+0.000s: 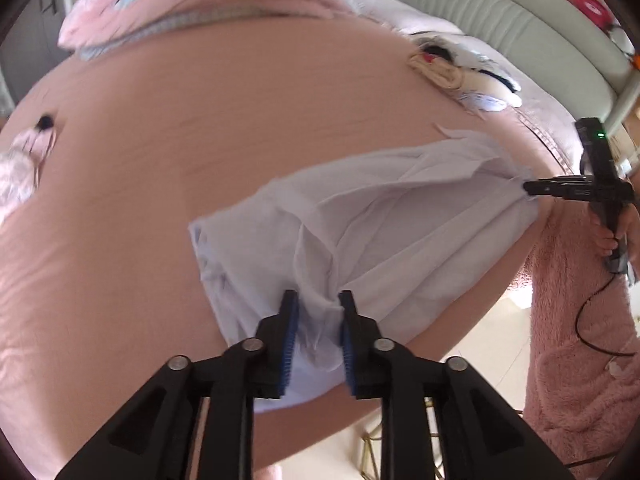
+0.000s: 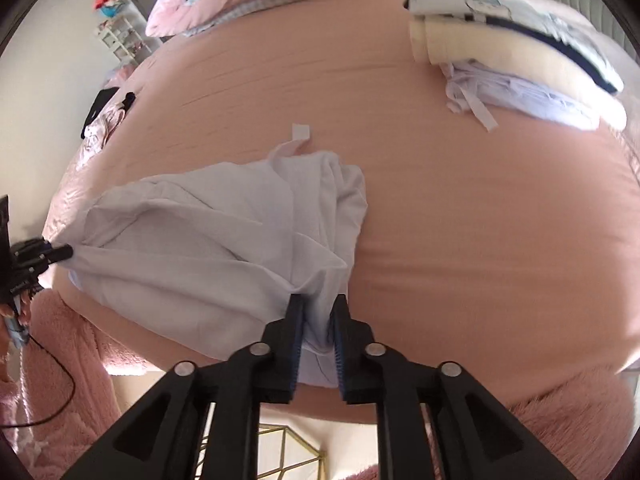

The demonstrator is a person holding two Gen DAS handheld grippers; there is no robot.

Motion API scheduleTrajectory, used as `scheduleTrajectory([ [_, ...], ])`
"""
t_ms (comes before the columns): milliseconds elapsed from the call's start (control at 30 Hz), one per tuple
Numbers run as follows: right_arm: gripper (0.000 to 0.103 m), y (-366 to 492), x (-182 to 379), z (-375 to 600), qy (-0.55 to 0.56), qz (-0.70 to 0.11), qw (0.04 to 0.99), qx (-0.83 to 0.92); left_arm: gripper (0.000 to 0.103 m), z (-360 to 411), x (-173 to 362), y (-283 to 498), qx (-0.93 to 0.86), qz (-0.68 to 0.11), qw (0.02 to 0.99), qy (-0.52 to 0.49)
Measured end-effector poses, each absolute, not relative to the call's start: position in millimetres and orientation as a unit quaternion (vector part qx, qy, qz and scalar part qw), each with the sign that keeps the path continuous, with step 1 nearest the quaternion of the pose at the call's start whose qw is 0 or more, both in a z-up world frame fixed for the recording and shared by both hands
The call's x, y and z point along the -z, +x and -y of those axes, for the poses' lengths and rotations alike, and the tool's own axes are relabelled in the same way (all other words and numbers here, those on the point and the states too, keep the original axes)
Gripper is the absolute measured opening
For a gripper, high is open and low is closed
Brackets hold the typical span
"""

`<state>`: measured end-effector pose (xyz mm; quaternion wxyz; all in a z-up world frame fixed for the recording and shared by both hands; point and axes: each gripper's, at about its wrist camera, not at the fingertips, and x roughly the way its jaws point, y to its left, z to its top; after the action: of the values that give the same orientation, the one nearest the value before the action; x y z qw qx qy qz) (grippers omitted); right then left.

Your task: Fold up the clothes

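Stretching between them, white garment sits bunched inside left claw and right claw, both clenched.

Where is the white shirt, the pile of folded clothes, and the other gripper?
white shirt (image 2: 192, 256): right wrist view, middle of its spread cloth.
pile of folded clothes (image 2: 520, 76): right wrist view, cream layer in the stack.
right gripper (image 1: 532, 189): left wrist view, fingertips at the shirt's far edge.

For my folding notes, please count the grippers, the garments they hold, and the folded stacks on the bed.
Grippers: 2 (left gripper, right gripper)
Held white garment: 1
Stack of folded clothes: 1
Total: 4
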<state>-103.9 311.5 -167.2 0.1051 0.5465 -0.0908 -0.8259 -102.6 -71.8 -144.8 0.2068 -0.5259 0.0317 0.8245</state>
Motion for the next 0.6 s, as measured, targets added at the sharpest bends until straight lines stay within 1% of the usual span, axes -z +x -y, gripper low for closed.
scheduleTrajectory([
  [33, 0.023, -103, 165, -313, 0.548, 0.093, 0.100, 0.825, 0.025, 77, 140, -101, -0.830, -0.016, 0.201, -0.520],
  [100, 0.026, -102, 147, -315, 0.529, 0.085, 0.080, 0.840, 0.029, 88, 123, -96, -0.849, 0.019, 0.191, -0.491],
  [167, 0.031, -99, 127, -314, 0.503, 0.066, 0.057, 0.860, 0.043, 95, 110, -93, -0.868, 0.038, 0.178, -0.462],
  [200, 0.035, -99, 120, -311, 0.490, 0.060, 0.052, 0.868, 0.046, 96, 106, -93, -0.874, 0.046, 0.173, -0.452],
  [267, 0.050, -106, 116, -298, 0.478, 0.051, 0.064, 0.875, 0.046, 88, 108, -97, -0.876, 0.056, 0.172, -0.447],
  [333, 0.056, -124, 123, -282, 0.485, 0.025, 0.074, 0.871, 0.046, 74, 118, -107, -0.873, 0.051, 0.161, -0.459],
  [400, 0.056, -136, 141, -264, 0.506, -0.024, 0.052, 0.861, 0.045, 59, 132, -116, -0.863, 0.032, 0.139, -0.486],
  [467, 0.055, -145, 163, -255, 0.532, -0.049, 0.019, 0.845, 0.032, 46, 146, -117, -0.850, 0.026, 0.133, -0.509],
  [500, 0.053, -145, 168, -257, 0.540, -0.038, 0.014, 0.841, 0.032, 41, 150, -115, -0.847, 0.020, 0.132, -0.514],
  [533, 0.046, -144, 171, -261, 0.545, -0.024, 0.012, 0.838, 0.031, 39, 153, -111, -0.847, 0.005, 0.125, -0.516],
  [567, 0.040, -139, 170, -267, 0.545, -0.016, 0.015, 0.838, 0.023, 37, 156, -107, -0.847, -0.018, 0.113, -0.519],
  [600, 0.038, -136, 170, -268, 0.543, -0.024, 0.013, 0.839, 0.018, 37, 158, -104, -0.846, -0.040, 0.101, -0.523],
])
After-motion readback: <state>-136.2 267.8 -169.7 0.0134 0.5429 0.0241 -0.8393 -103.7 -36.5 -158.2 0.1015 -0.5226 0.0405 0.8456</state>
